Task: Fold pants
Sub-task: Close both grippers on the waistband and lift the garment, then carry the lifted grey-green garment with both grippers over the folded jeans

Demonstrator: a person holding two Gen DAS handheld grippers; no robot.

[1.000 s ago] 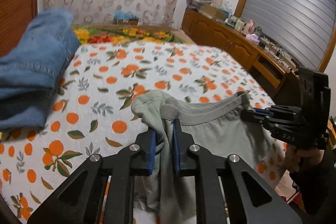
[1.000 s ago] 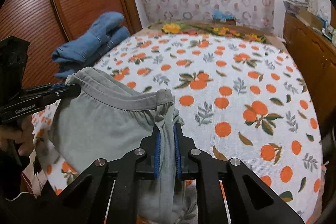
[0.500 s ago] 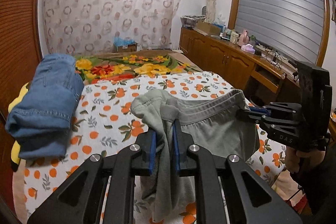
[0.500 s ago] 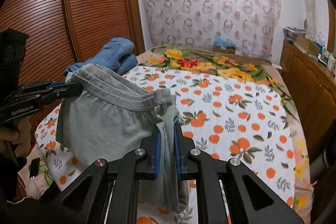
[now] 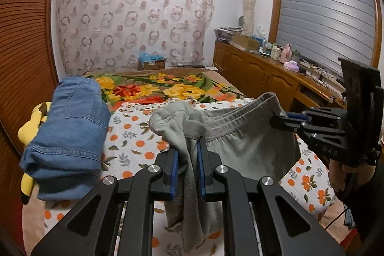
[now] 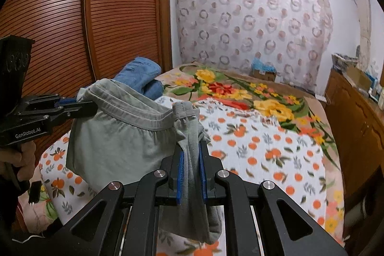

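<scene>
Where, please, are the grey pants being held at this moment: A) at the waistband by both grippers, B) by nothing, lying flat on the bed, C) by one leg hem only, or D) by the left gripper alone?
A: the left gripper and the right gripper each have their jaws shut on the waistband of the grey pants, which hang above the bed.

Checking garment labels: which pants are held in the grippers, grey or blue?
The grey pants, waistband clamped by both the left gripper and right gripper; the folded blue jeans lie untouched on the bed.
</scene>
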